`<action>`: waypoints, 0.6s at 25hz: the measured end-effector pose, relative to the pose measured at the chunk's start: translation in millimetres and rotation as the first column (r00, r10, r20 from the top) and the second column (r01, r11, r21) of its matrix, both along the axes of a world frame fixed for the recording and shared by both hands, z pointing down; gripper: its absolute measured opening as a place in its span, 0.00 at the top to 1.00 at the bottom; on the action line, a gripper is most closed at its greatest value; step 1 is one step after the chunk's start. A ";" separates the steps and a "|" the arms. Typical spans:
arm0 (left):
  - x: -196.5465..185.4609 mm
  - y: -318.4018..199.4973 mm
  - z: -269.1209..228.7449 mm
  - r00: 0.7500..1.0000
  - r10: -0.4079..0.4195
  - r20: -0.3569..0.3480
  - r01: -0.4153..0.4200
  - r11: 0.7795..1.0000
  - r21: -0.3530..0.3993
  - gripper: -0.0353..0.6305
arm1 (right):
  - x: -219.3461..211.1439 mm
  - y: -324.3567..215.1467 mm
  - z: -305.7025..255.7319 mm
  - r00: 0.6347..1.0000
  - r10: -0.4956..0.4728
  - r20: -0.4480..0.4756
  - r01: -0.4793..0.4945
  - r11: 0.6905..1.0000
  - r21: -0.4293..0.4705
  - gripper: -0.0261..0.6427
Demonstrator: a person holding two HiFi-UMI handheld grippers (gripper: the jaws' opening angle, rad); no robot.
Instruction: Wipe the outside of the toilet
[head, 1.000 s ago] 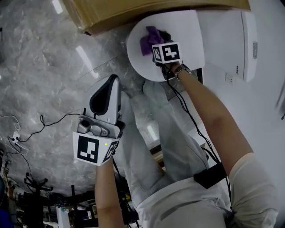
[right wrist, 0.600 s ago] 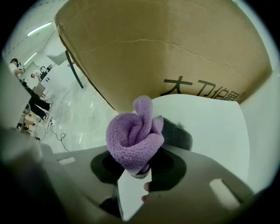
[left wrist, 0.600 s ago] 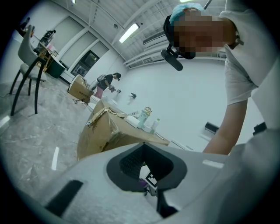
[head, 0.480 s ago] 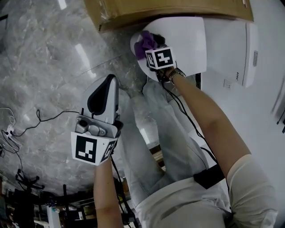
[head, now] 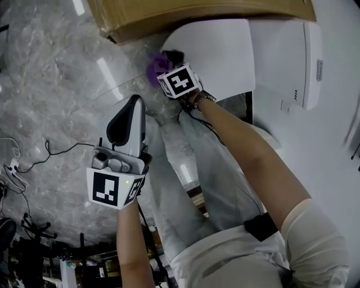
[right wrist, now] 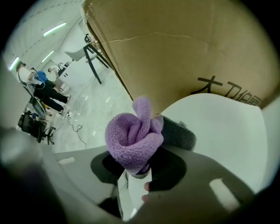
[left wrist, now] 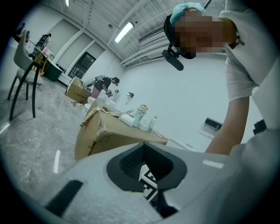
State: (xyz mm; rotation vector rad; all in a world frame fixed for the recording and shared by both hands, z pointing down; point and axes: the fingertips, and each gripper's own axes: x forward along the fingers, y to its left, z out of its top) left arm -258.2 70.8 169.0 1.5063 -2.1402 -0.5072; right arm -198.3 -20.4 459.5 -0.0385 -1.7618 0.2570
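The white toilet [head: 216, 48] fills the top right of the head view, its lid closed. My right gripper [head: 163, 62] is shut on a bunched purple cloth [head: 153, 67] at the lid's front left edge, with the cloth partly over the floor. In the right gripper view the purple cloth [right wrist: 133, 135] bulges from between the jaws, and the toilet lid [right wrist: 223, 127] curves off to the right. My left gripper [head: 131, 112] hangs lower left over the floor, away from the toilet, jaws together with nothing held. In the left gripper view its jaws [left wrist: 144, 175] are pressed together.
A large cardboard box [head: 191, 14] stands right behind the toilet; it also shows as the box [right wrist: 175, 48] in the right gripper view. Cables [head: 39, 160] trail over the grey marble floor at the left. The person's legs [head: 191, 169] stand below the toilet.
My right gripper has slid the purple cloth leftward across the lid to its front left edge. The left gripper has barely moved.
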 end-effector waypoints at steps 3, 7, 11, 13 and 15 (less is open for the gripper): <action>16.9 -24.2 0.0 1.000 0.012 -0.006 -0.012 1.000 -0.008 0.94 | 11.4 24.4 -4.6 0.998 -0.059 -0.024 0.055 0.991 -0.121 0.76; 42.4 -63.3 -5.8 0.999 0.027 -0.017 -0.027 1.000 0.000 0.94 | 26.2 49.5 -19.6 0.992 -0.120 0.024 0.123 0.967 -0.223 0.76; 74.1 -117.5 -14.3 0.997 0.072 -0.015 -0.072 0.997 0.008 0.94 | 49.2 11.2 -32.5 0.980 -0.190 0.053 0.196 0.969 -0.147 0.76; 86.9 -142.4 -20.1 0.995 0.095 -0.010 -0.095 0.995 0.012 0.94 | 61.9 -14.6 -37.1 0.980 -0.193 0.056 0.199 0.971 -0.133 0.76; 97.6 -164.8 -24.3 0.994 0.112 -0.005 -0.112 0.994 0.014 0.94 | 76.5 -52.6 -37.7 0.985 -0.168 0.048 0.172 0.980 -0.105 0.76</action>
